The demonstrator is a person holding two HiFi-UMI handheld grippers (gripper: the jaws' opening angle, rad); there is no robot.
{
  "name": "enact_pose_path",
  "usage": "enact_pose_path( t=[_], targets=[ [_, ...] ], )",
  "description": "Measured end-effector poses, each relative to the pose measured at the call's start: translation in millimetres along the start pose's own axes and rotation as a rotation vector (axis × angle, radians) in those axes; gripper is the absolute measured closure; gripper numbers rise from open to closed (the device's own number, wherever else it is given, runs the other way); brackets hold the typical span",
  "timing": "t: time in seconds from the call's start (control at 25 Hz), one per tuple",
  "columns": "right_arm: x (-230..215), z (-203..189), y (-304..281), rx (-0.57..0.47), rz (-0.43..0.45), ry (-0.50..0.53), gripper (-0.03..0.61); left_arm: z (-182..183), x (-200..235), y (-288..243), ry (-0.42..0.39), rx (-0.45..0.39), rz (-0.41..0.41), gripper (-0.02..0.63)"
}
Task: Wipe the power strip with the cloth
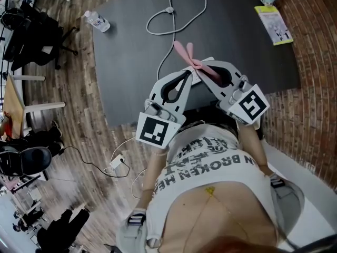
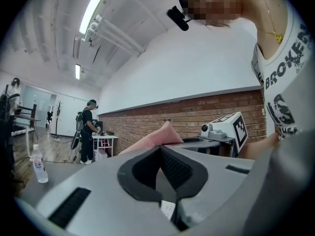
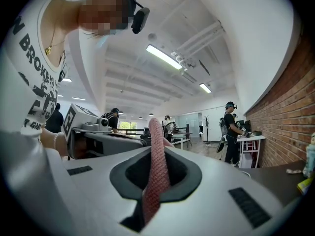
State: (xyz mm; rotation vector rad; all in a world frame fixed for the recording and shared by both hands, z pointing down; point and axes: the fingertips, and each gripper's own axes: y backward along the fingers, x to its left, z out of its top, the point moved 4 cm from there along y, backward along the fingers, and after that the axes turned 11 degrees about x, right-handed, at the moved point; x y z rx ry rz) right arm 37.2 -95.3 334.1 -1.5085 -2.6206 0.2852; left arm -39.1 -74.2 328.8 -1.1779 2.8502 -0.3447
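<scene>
Both hands are held level and close to the body, with the left hand-held gripper and the right hand-held gripper angled inward so their tips nearly meet in a V. The left one's jaws are closed together, and the white power strip shows through the slit beneath them. The right one's jaws pinch the pink cloth, which sticks out past its tips. Beyond the tips the dark tabletop is mostly bare, crossed by a looping white cable, and its near edge runs under the gripper bodies.
</scene>
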Motion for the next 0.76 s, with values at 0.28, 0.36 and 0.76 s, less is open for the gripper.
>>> enact_pose_path(
  t=[0.28, 0.36, 0.76],
  targets=[
    [-0.5, 1.1, 0.1, 0.010, 0.001, 0.008, 0.563, 0.2, -1.2, 0.3, -0.006, 0.011, -0.005, 0.606],
    [-0.6, 0.8, 0.1, 0.017, -0.002, 0.013, 0.563, 0.0, -1.3, 0.3, -0.006, 0.014, -0.008, 0.606],
    [-1.1, -1.1, -1.4, 0.030, -0.013, -0.010, 0.563, 1.7, -1.7, 1.5, -0.012, 0.019, -0.021, 0.606]
  ],
)
